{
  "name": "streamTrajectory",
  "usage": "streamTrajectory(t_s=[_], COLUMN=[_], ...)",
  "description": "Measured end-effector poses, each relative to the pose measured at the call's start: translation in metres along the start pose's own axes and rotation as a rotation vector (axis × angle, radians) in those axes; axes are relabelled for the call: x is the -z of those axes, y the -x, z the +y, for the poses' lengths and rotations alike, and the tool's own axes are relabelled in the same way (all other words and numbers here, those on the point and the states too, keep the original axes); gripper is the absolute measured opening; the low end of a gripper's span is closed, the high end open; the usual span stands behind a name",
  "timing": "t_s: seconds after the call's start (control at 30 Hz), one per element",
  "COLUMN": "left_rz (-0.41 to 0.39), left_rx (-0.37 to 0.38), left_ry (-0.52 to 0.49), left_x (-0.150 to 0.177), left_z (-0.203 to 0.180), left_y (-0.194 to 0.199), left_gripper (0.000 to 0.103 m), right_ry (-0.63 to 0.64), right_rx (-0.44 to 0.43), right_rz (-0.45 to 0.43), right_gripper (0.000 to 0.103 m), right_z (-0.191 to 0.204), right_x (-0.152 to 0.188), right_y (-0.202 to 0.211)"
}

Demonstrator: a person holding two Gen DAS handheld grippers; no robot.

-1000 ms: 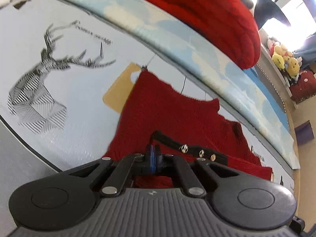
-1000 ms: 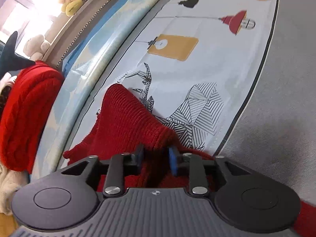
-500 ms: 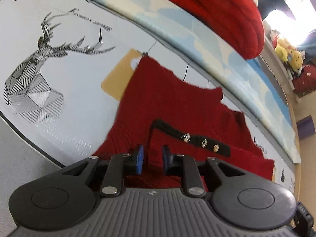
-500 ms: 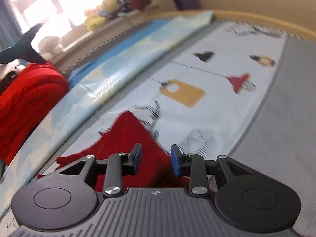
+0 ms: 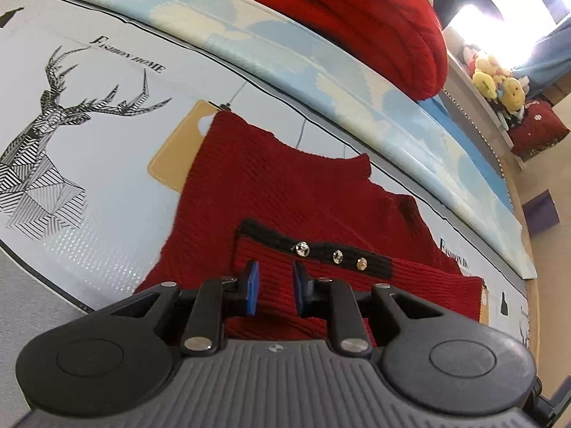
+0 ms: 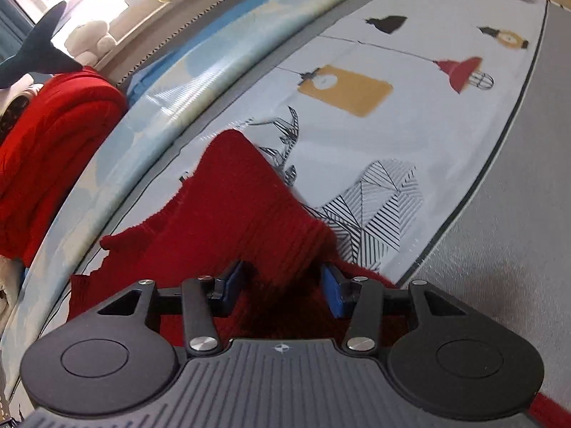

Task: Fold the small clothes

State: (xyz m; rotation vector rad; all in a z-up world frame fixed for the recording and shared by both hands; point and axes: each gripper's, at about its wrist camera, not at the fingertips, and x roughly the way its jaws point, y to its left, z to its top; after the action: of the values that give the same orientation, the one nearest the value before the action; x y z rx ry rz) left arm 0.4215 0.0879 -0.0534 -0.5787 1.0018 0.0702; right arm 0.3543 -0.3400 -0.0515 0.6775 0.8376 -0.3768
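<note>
A small red knit garment (image 5: 285,192) lies on the printed mat, its near part folded over, with a black trim band carrying three shiny studs (image 5: 335,256). My left gripper (image 5: 274,287) is open just above the folded part, touching nothing. In the right wrist view the same red garment (image 6: 242,210) rises in a hump in front of my right gripper (image 6: 282,285). That gripper is open wide, and the knit lies loosely between its blue pads (image 6: 332,294).
The white mat (image 5: 89,164) carries deer and lamp prints, with a grey border (image 6: 506,249) to the right. A blue-and-cream blanket (image 5: 321,71) runs along the far side. A big red knit pile (image 5: 374,18) lies behind it. Plush toys (image 5: 499,85) sit on a ledge.
My left gripper, shut on the garment a second ago, has opened and let the folded edge drop. My right gripper has opened wider and the cloth hump has settled lower.
</note>
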Motion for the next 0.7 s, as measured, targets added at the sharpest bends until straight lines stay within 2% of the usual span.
streamTrajectory(t_s=[0.1, 0.2, 0.3, 0.43, 0.47, 0.5, 0.57, 0.6, 0.7], left_rz=[0.026, 0.069, 0.075, 0.052, 0.046, 0.042, 0.047, 0.056, 0.087], left_rx=[0.002, -0.042, -0.072, -0.047, -0.036, -0.027, -0.024, -0.028, -0.055], left_ry=[0.014, 0.019, -0.005, -0.028, -0.034, -0.041, -0.054, -0.056, -0.042], left_x=[0.001, 0.003, 0.005, 0.003, 0.003, 0.003, 0.003, 0.003, 0.005], left_z=[0.003, 0.007, 0.005, -0.001, -0.003, -0.005, -0.008, -0.007, -0.004], left_y=[-0.006, -0.013, -0.016, -0.012, -0.011, -0.011, -0.013, -0.016, -0.025], left_gripper=[0.021, 0.021, 0.021, 0.021, 0.021, 0.021, 0.024, 0.026, 0.026], right_ry=[0.001, 0.057, 0.150, 0.263, 0.272, 0.265, 0.231, 0.208, 0.220], right_rx=[0.030, 0.030, -0.016, -0.054, -0.060, -0.069, -0.060, -0.036, -0.025], right_rz=[-0.014, -0.071, -0.115, -0.196, -0.190, -0.149, -0.004, 0.040, 0.033], right_gripper=[0.050, 0.050, 0.050, 0.050, 0.050, 0.051, 0.053, 0.052, 0.051], right_z=[0.003, 0.014, 0.031, 0.046, 0.046, 0.044, 0.036, 0.031, 0.035], right_x=[0.004, 0.008, 0.016, 0.018, 0.017, 0.015, 0.014, 0.016, 0.015], right_y=[0.006, 0.016, 0.025, 0.033, 0.031, 0.023, 0.000, -0.008, -0.007])
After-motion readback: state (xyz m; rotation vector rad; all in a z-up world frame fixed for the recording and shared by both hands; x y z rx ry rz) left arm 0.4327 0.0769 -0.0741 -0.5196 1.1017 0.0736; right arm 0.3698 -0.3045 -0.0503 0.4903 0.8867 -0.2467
